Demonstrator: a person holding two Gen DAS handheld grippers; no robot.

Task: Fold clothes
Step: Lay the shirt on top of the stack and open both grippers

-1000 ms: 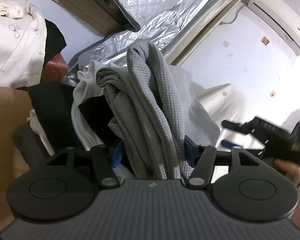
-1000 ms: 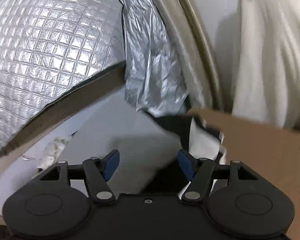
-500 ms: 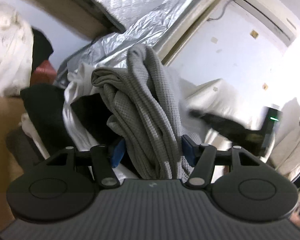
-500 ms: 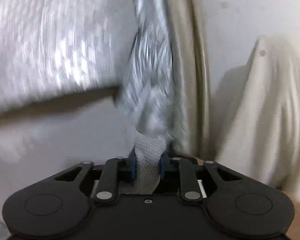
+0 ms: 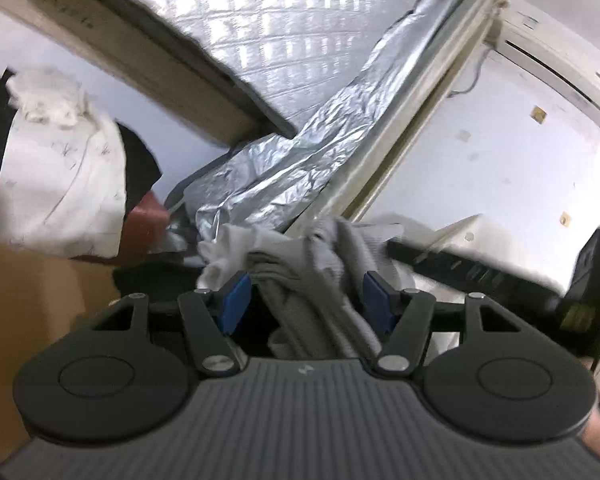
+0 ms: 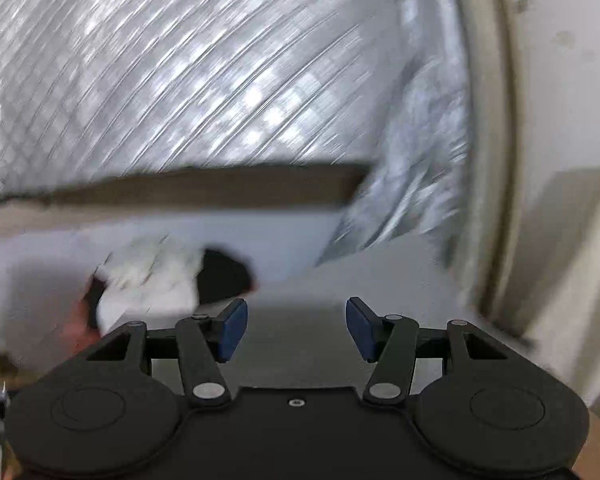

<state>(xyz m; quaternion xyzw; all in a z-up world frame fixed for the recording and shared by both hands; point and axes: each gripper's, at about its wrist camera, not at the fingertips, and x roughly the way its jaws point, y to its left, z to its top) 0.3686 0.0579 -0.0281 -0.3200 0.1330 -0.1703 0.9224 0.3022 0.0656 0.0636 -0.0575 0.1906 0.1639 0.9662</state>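
Observation:
A grey waffle-knit garment (image 5: 312,276) lies bunched between the blue pads (image 5: 236,300) of my left gripper (image 5: 306,302). Its jaws stand wide apart, so the cloth passes between them without being pinched. White cloth (image 5: 220,252) pokes out just behind it. My right gripper (image 6: 296,328) is open with nothing between its pads (image 6: 360,326); its view is smeared by motion. Ahead of it to the left sit a white garment (image 6: 148,280) and a black one (image 6: 224,276).
A brown cardboard box (image 5: 32,300) is at the left, with a white printed garment (image 5: 60,184) above it. Silver quilted sheeting (image 5: 300,40) and a beige frame (image 5: 400,152) fill the back. A black blurred device (image 5: 472,276) lies at the right.
The grey garment has dropped much lower in the left wrist view. My right gripper, shut on grey fabric half a second ago, has let go and swung away.

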